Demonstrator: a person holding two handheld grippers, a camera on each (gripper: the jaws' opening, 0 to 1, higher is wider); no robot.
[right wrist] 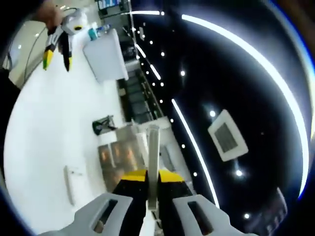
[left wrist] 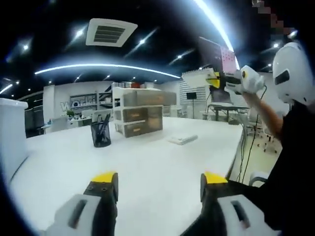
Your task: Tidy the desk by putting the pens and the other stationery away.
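Stationery piece (right wrist: 153,162), a thin, flat, pale strip, is shown clamped at its lower end between the right gripper (right wrist: 152,183) jaws, bottom centre; it is judged light and stiff. Left gripper (left wrist: 160,186) is seen spread wide, holding nothing. Mesh pen holder (left wrist: 101,133) and drawer unit (left wrist: 140,114) are placed beyond.

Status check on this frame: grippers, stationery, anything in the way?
Left gripper open, low over the desk. Right gripper raised, shut on a pale flat strip. Black mesh pen holder by drawer unit. Nothing blocking.
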